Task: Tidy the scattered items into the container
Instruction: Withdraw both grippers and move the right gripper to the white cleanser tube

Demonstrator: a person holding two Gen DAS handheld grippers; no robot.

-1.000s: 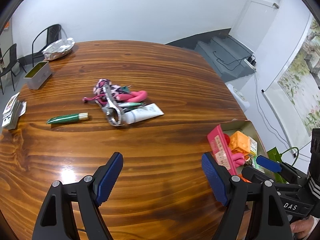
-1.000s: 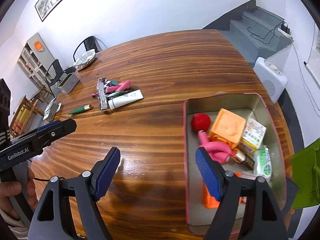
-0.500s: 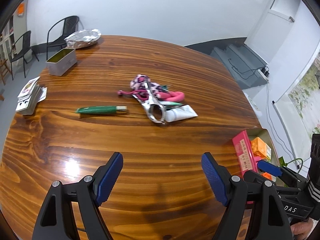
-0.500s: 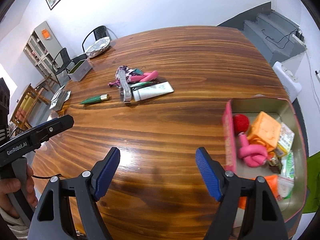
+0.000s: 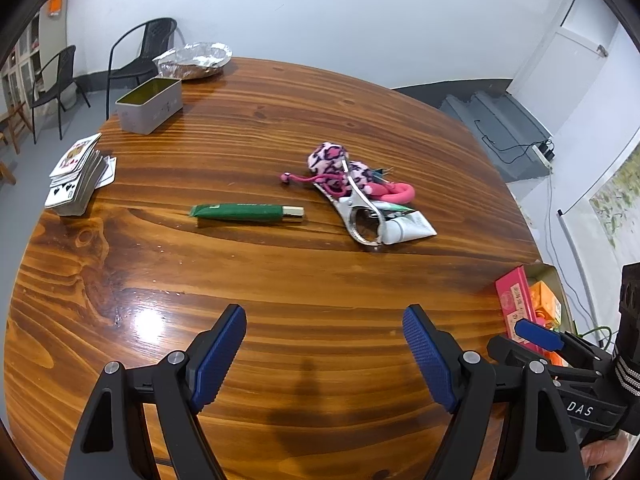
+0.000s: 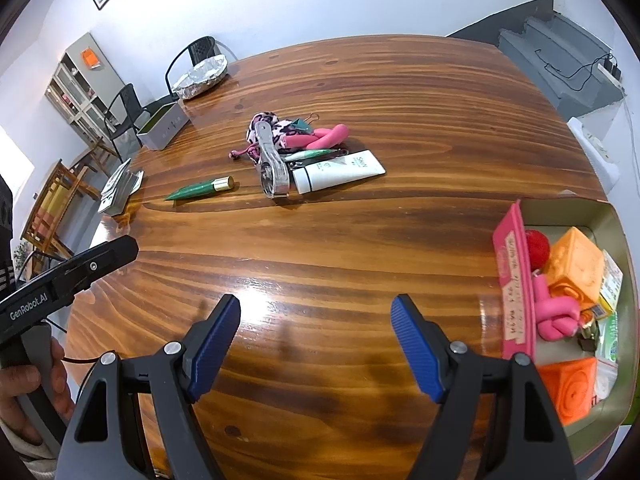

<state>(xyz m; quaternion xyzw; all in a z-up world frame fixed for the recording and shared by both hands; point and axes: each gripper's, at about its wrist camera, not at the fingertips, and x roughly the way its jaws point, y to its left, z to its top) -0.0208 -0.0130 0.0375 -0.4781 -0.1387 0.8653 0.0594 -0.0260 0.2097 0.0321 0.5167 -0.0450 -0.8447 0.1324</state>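
Observation:
A pink-walled tin (image 6: 514, 276) at the table's right edge holds orange cubes, a red ball, a pink knotted toy and packets; it also shows in the left wrist view (image 5: 516, 304). A green tube with a gold cap (image 5: 246, 213) (image 6: 200, 190) lies alone mid-table. To its right is a pile: white tube (image 6: 338, 170) (image 5: 406, 226), silver clamp (image 6: 272, 168) (image 5: 360, 216), pink leopard pouch (image 5: 336, 164), pink toy (image 6: 326, 138). My left gripper (image 5: 324, 350) is open and empty, short of the green tube. My right gripper (image 6: 316, 346) is open and empty, left of the tin.
A grey open box (image 5: 150, 106), a foil-covered dish (image 5: 194, 58) and a stack of playing cards (image 5: 76, 178) sit at the table's far left. Black chairs (image 5: 132, 52) stand beyond the table. The table edge runs close on the right by the tin.
Both grippers have swung left: the scattered items have shifted right and nearer the middle in both views, and the tin has slid to the right edge. Both jaws stay open.

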